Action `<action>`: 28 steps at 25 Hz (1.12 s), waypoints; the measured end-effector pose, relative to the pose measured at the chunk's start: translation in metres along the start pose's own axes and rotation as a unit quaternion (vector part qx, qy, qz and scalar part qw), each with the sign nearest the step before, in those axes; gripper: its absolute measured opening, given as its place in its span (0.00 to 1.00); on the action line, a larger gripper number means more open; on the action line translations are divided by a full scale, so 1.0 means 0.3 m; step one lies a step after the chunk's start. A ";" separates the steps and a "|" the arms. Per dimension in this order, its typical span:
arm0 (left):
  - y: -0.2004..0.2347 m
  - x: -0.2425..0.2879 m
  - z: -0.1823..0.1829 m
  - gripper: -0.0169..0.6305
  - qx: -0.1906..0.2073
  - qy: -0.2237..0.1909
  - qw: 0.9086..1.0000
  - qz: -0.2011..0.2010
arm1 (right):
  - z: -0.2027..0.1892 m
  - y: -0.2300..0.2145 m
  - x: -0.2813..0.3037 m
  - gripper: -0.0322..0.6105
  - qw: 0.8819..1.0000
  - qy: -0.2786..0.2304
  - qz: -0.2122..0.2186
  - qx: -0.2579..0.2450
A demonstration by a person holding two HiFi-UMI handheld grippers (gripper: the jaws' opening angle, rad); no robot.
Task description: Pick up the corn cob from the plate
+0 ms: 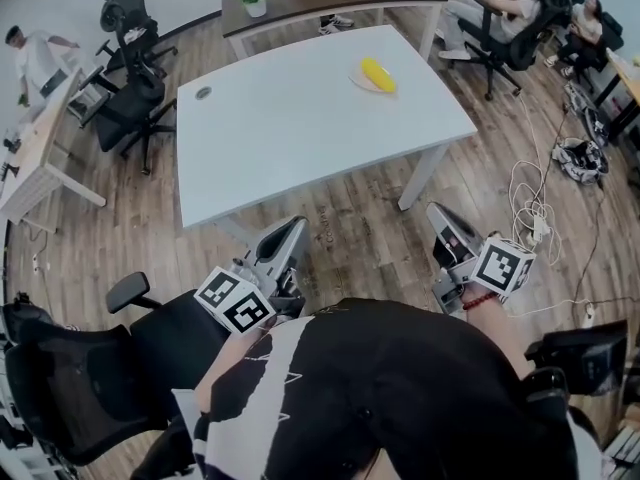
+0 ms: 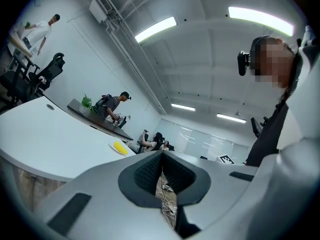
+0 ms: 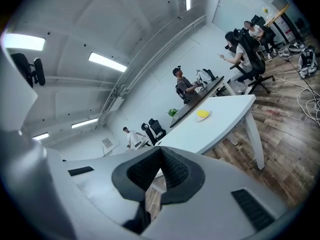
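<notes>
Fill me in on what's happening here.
A person stands a little way back from the white table, holding the left claw and the right claw, one in each hand. Both claws are shut with nothing in them. The yellow corn cob lies untouched on its plate near the table's far right corner.

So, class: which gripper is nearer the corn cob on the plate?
Right. In the head view the right gripper is below and slightly right of the corn cob; the left gripper is farther, below-left.
</notes>
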State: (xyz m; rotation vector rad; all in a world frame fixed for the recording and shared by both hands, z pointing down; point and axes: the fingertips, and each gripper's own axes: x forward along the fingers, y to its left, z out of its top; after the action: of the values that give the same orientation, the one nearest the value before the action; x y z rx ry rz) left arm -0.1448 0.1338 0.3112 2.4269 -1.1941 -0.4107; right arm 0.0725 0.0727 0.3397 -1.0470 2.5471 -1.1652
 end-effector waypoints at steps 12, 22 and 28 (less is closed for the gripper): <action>0.116 0.002 0.005 0.05 -0.019 0.003 1.000 0.002 | -0.063 -0.030 0.115 0.07 0.999 0.025 -0.011 0.018; 0.172 0.013 -0.024 0.05 -0.040 0.006 0.999 0.015 | -0.086 -0.069 0.113 0.07 0.998 0.039 -0.046 0.019; 0.181 0.068 -0.037 0.05 -0.038 0.010 0.999 0.013 | -0.058 -0.136 0.122 0.07 0.998 0.029 -0.049 0.029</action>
State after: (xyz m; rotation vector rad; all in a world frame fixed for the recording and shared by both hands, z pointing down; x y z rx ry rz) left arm -0.1652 0.0899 0.3449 2.3435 -1.1784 -0.4169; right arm 0.0600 0.0410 0.3860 -1.1530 2.5152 -1.3040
